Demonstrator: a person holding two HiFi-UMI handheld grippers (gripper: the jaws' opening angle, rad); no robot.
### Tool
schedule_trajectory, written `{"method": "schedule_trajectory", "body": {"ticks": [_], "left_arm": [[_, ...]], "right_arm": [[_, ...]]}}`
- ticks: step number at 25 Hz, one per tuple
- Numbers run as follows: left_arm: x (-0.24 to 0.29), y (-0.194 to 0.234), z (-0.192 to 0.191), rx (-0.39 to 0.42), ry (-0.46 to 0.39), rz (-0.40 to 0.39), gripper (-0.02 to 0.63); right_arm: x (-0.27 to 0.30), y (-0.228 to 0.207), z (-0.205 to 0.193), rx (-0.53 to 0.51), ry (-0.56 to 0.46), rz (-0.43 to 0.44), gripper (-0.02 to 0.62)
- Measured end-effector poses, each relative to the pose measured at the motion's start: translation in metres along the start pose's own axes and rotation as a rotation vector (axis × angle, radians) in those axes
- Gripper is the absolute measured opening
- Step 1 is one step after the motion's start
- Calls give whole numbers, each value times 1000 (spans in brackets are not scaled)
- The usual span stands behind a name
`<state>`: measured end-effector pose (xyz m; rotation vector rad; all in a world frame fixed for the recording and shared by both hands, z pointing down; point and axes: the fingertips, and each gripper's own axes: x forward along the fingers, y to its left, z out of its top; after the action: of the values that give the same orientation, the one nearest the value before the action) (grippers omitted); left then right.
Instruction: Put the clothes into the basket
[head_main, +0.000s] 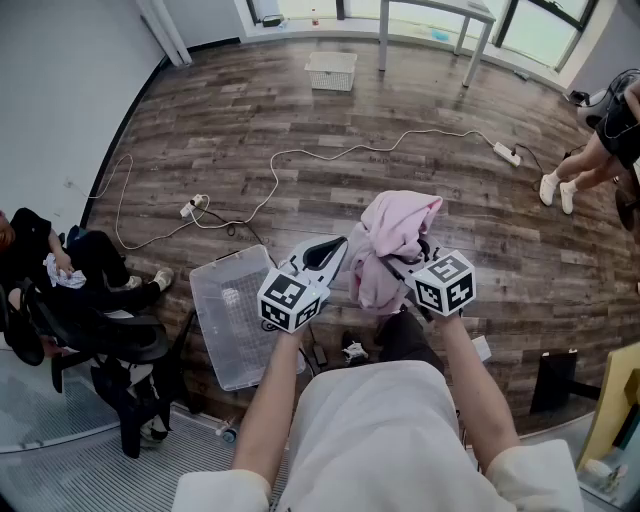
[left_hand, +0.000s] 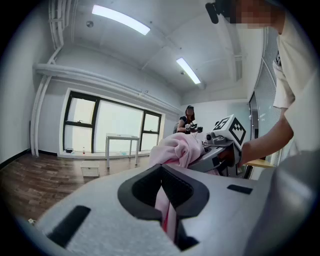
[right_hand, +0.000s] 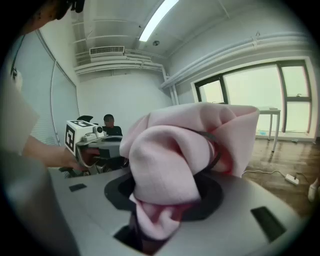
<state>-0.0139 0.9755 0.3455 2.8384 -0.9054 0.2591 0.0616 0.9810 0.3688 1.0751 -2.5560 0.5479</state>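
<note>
Pinching cloth (head_main: 392, 240) with left gripper (head_main: 338, 248) and right gripper (head_main: 408, 266), both clamped on it; basket (head_main: 206, 300) below-left on floor, nearer left gripper.

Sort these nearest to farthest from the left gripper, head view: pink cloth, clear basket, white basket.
1. pink cloth: pinched in the left gripper's jaws.
2. clear basket: just below, to its left.
3. white basket: far ahead.

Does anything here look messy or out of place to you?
A white cable snakes loose across the wooden floor to a power strip, easy to trip on. The pink garment is a crumpled wad held aloft by the left gripper and right gripper, not yet in the clear basket on the floor.
</note>
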Motion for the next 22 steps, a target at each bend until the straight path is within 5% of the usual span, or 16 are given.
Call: {"method": "schedule_trajectory", "body": {"ticks": [22], "left_arm": [[-10,13,-2,-14,-4,36,12]], "right_arm": [[2,-3,3,36,-14,14,181]]}}
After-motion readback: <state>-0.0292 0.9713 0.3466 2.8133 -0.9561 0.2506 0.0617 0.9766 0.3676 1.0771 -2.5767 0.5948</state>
